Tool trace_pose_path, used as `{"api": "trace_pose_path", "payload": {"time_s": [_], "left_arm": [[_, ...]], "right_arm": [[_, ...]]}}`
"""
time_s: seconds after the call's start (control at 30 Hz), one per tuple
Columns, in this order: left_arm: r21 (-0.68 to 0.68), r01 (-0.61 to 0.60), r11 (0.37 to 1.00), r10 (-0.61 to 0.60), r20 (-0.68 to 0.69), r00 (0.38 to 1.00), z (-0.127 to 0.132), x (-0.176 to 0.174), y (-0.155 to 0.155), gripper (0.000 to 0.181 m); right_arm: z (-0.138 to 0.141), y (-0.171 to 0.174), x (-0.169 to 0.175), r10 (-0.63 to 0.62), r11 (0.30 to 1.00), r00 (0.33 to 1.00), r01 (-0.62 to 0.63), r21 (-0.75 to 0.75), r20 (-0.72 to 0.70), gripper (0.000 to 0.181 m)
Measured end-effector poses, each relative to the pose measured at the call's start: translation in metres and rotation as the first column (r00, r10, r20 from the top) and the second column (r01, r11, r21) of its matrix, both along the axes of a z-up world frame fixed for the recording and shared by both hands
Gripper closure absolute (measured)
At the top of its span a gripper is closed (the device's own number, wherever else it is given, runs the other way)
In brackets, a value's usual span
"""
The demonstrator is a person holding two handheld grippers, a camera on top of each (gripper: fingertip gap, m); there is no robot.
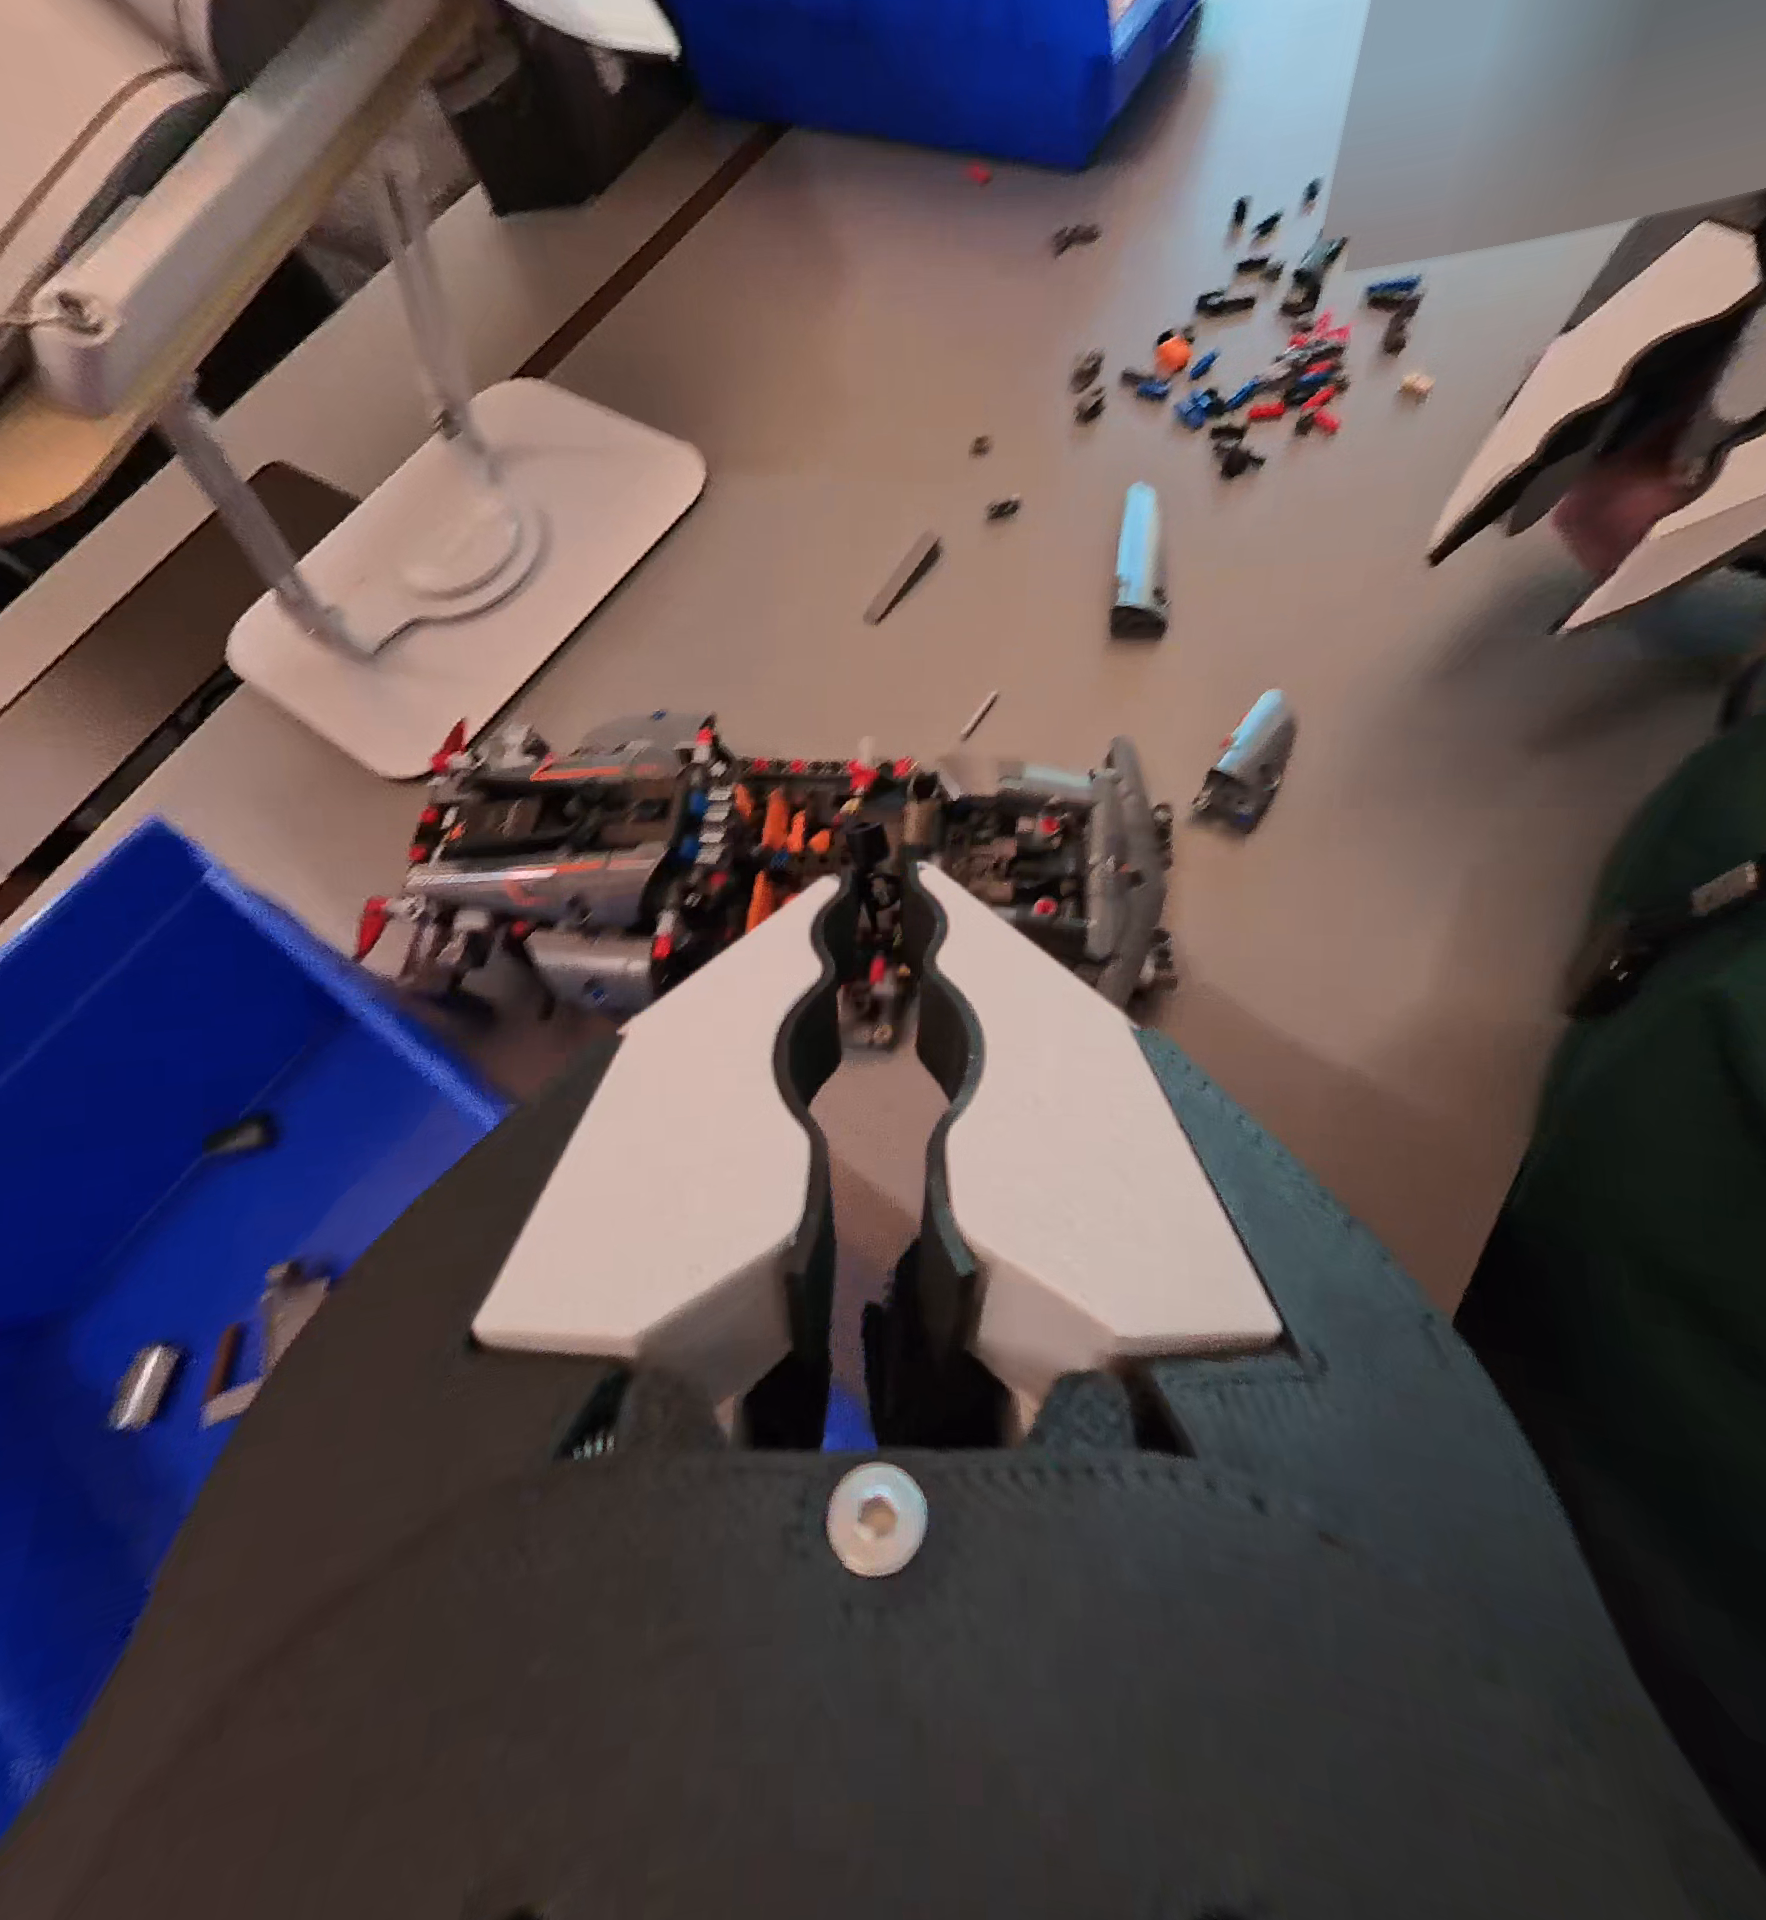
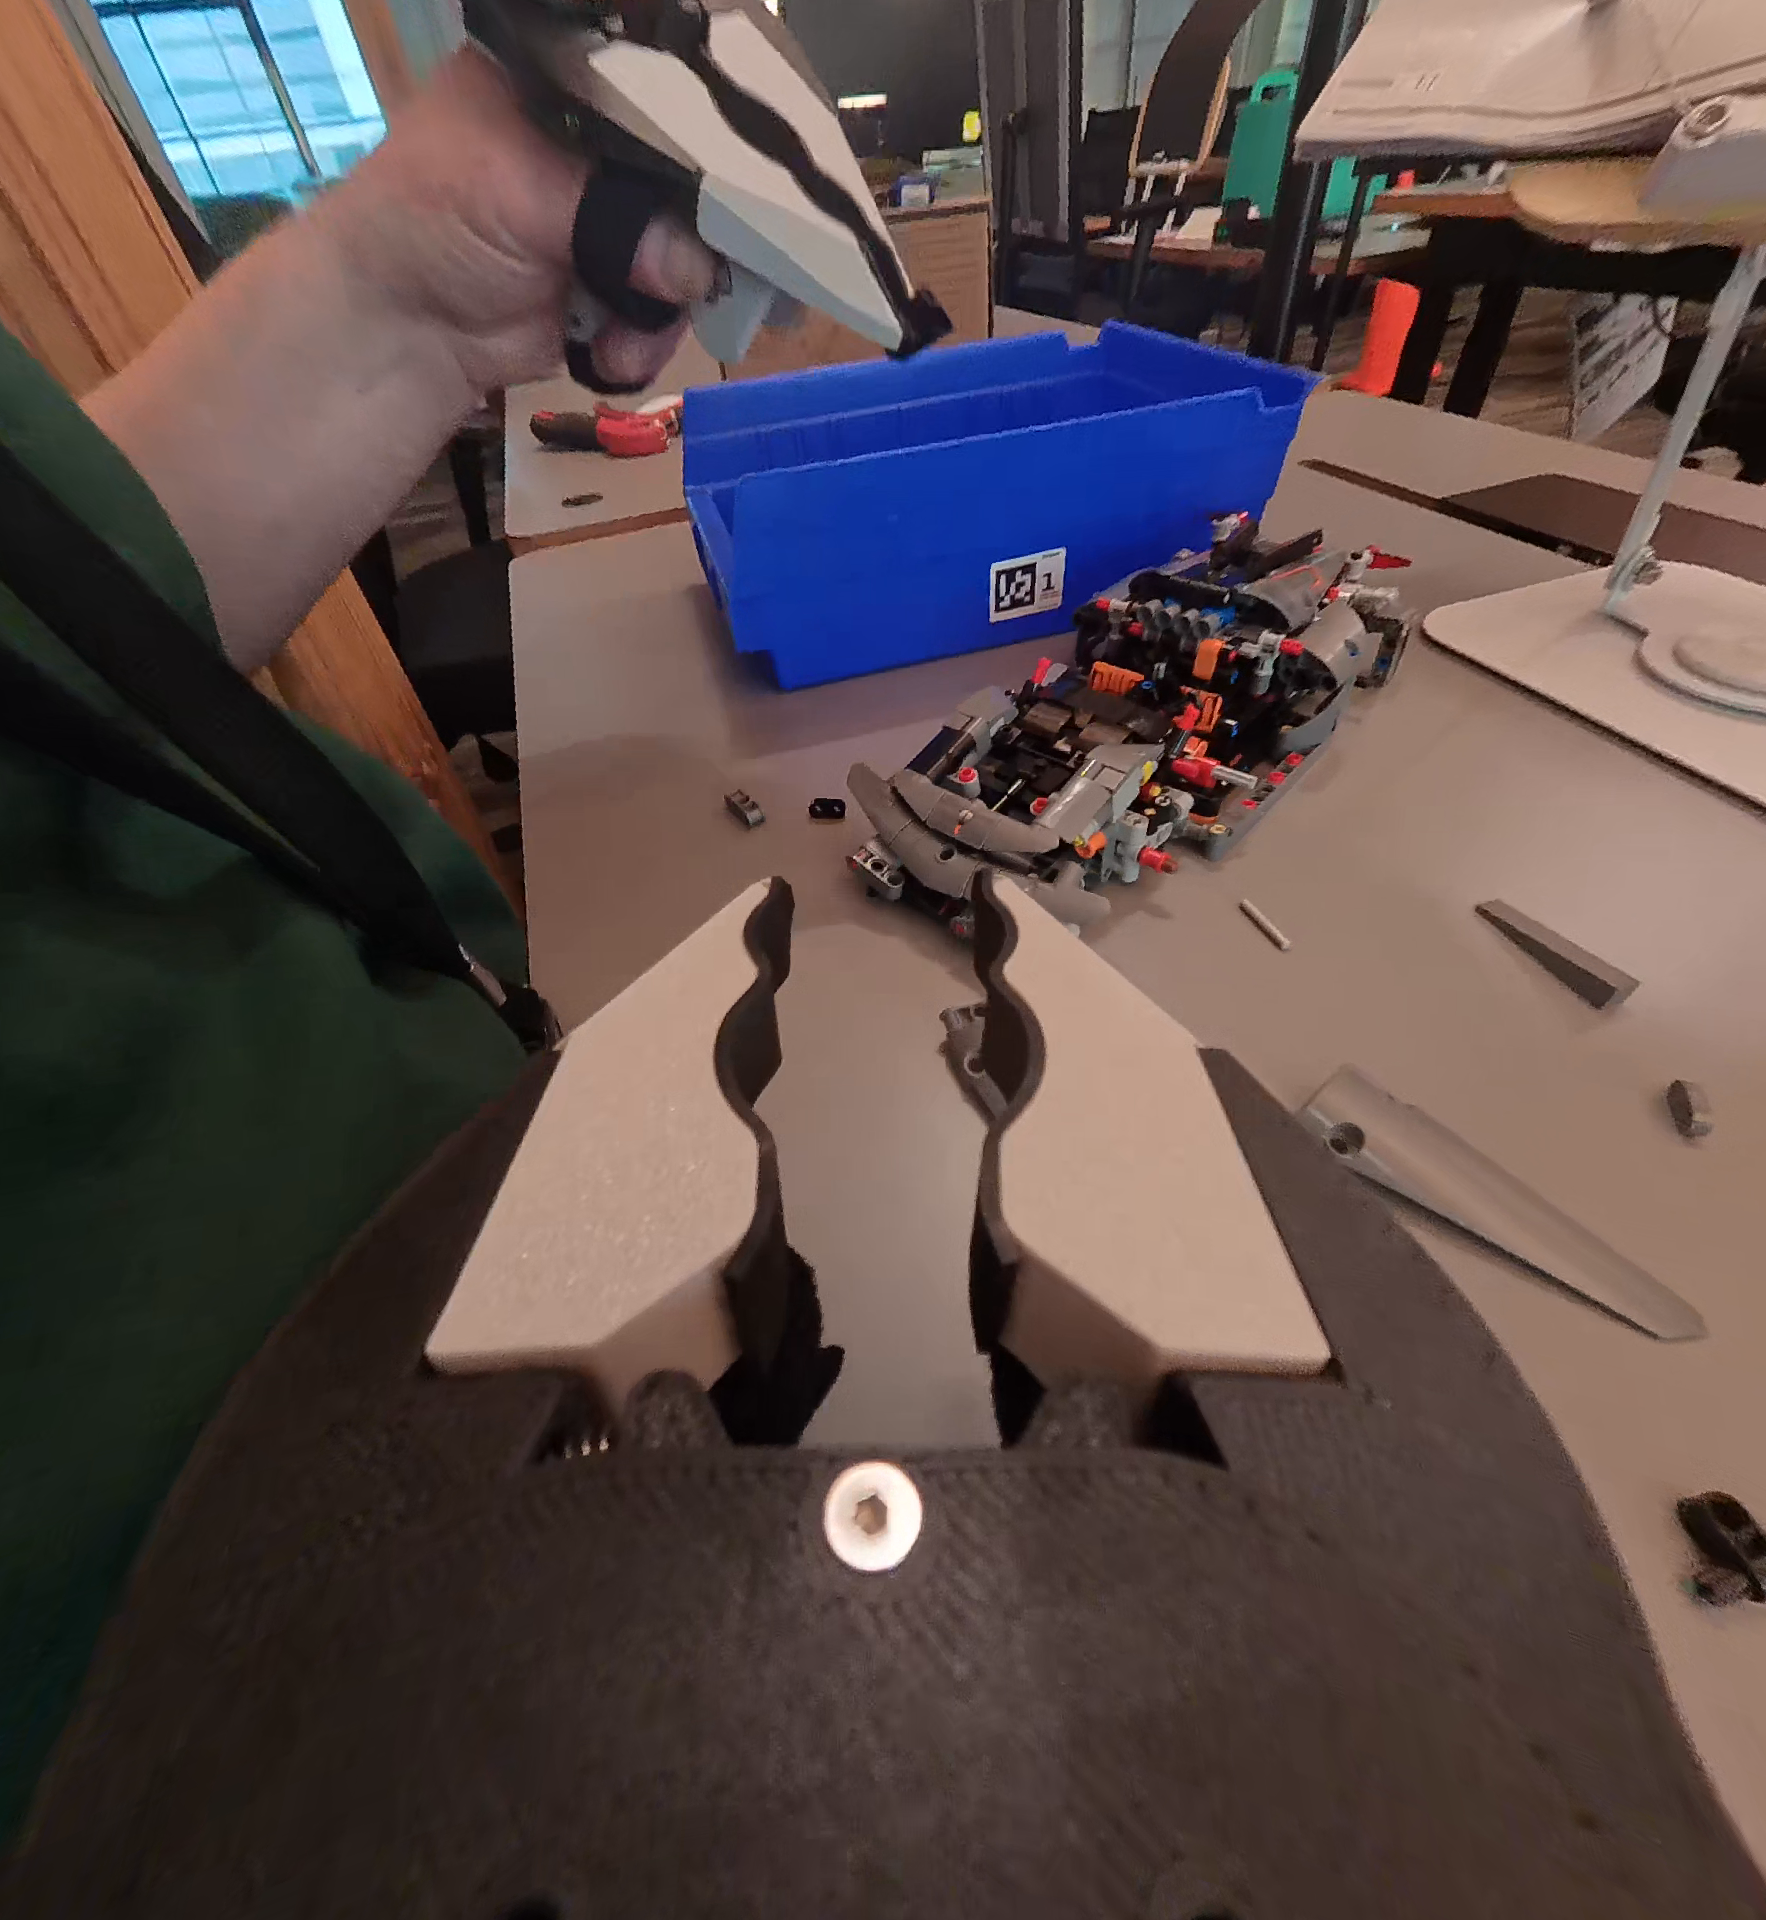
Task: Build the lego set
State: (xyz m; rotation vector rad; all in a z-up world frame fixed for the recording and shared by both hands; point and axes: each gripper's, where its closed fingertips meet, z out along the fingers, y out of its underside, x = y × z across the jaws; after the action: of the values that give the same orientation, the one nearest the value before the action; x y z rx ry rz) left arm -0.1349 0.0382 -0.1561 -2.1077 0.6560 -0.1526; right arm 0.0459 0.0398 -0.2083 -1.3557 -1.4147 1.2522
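Observation:
The part-built grey, black and orange lego car (image 1: 588, 852) lies on the grey table; it also shows in the right wrist view (image 2: 1170, 727). My left gripper (image 1: 877, 881) is held in the air above the car and is shut on a small black lego piece (image 1: 871, 844). The right wrist view shows this gripper (image 2: 910, 327) over the blue bin with the black piece (image 2: 929, 315) at its tips. My right gripper (image 2: 879, 904) is open and empty, low over the table just in front of the car's nose. It appears at the upper right of the left wrist view (image 1: 1502, 587).
A blue bin (image 2: 962, 499) with a few grey pieces stands beside the car (image 1: 131, 1039). Loose small pieces (image 1: 1253, 364) lie scattered beyond. Grey panels (image 2: 1481, 1195), a dark wedge (image 2: 1554, 966) and black bits (image 2: 1741, 1548) lie to the right. A lamp base (image 2: 1637, 644) stands nearby. Some 20 cm of space lies between my two pairs of fingers.

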Motion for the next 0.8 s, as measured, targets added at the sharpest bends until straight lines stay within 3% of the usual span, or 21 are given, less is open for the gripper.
{"api": "trace_pose_path", "payload": {"time_s": [0.27,0.37,0.6,0.7,0.8], "left_arm": [[0.060,0.173,0.983,-0.183,0.305,0.935,0.003,0.088,0.028,0.176],[0.071,0.228,0.971,-0.235,0.455,0.859,0.002,0.112,0.036,0.176],[0.118,0.321,0.940,-0.303,0.723,0.621,0.014,0.130,0.043,0.177],[0.133,0.335,0.933,-0.312,0.762,0.567,0.018,0.133,0.044,0.177],[0.132,0.347,0.929,-0.321,0.755,0.572,0.017,0.137,0.044,0.176]], "right_arm": [[0.014,0.015,0.008,-0.053,0.999,0.997,0.053,-0.003,-0.050,0.149],[0.026,0.022,0.007,-0.067,0.998,0.994,0.065,-0.019,-0.090,0.150],[0.053,0.040,-0.012,-0.052,0.996,0.984,0.039,-0.077,-0.173,0.153],[0.064,0.048,-0.023,-0.033,0.993,0.977,0.007,-0.122,-0.209,0.155],[0.068,0.049,-0.036,0.012,0.984,0.976,-0.051,-0.171,-0.218,0.156]]}}
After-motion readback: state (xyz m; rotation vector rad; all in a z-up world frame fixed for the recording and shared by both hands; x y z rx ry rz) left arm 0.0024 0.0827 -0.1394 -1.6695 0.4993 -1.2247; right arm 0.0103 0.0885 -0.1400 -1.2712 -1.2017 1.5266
